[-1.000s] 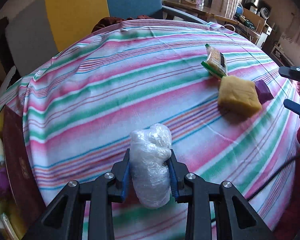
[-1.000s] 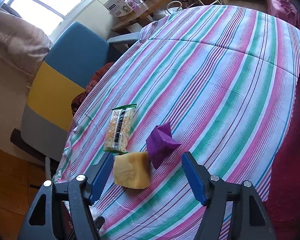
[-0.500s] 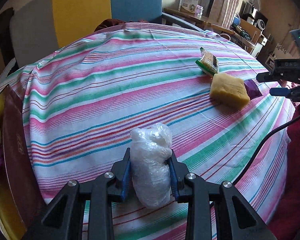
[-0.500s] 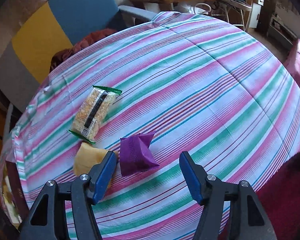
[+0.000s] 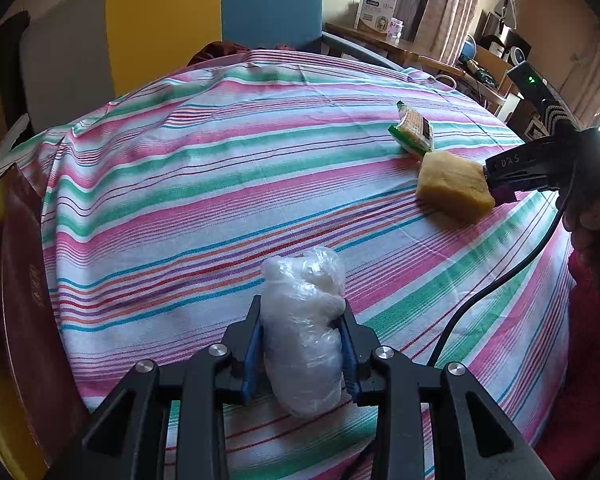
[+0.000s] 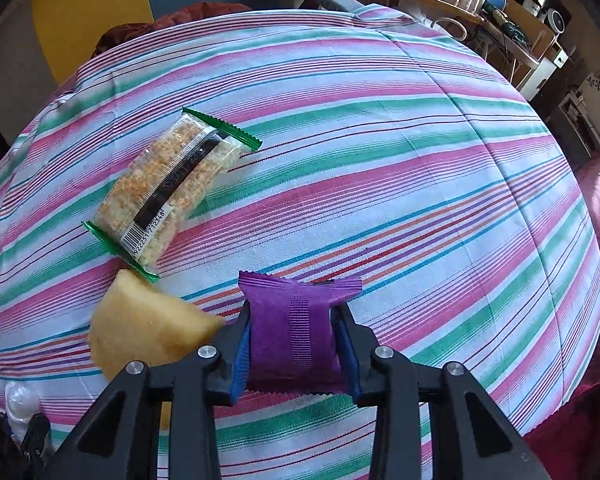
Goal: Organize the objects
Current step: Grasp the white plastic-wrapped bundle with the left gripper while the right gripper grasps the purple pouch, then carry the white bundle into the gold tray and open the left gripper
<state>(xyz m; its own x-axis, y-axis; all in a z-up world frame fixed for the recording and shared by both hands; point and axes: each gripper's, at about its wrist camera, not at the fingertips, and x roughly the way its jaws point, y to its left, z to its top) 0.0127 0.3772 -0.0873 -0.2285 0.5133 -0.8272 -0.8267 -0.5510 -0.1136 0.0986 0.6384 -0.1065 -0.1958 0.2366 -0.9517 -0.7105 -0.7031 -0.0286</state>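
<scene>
Left gripper (image 5: 302, 344): jaws pinch a clear plastic-wrapped white bundle (image 5: 304, 332) from both sides, blue pads pressed into the wrap. The bundle stands between the fingers at the near edge of the striped tablecloth (image 5: 204, 184), its lower end over the cloth; contact with the cloth cannot be confirmed.

Right gripper (image 6: 292, 344): jaws have just been closing and now clamp a purple sachet (image 6: 292, 336), pads tight against its two sides. The sachet sits upright between the fingers, crimped top edge splayed above them, lower edge on or just above the cloth. In the left wrist view the same gripper (image 5: 496, 186) comes in from the right, held by a person's hand (image 5: 596, 208), with a black cable (image 5: 500, 284) trailing down across the cloth.

Just beside the right gripper's left finger lies a yellow sponge-like block (image 6: 148, 328), touching or nearly touching that finger. Beyond the block, its green end overlapping the block's far corner, lies a cereal bar in a clear green-edged wrapper (image 6: 172, 188), flat on the cloth and set diagonally.

Beyond the table: a chair with blue, yellow and grey panels (image 5: 220, 12). Far right: a wooden sideboard (image 5: 384, 46) carrying a white box (image 5: 374, 10).

At the left edge, a dark red book (image 5: 28, 300).
</scene>
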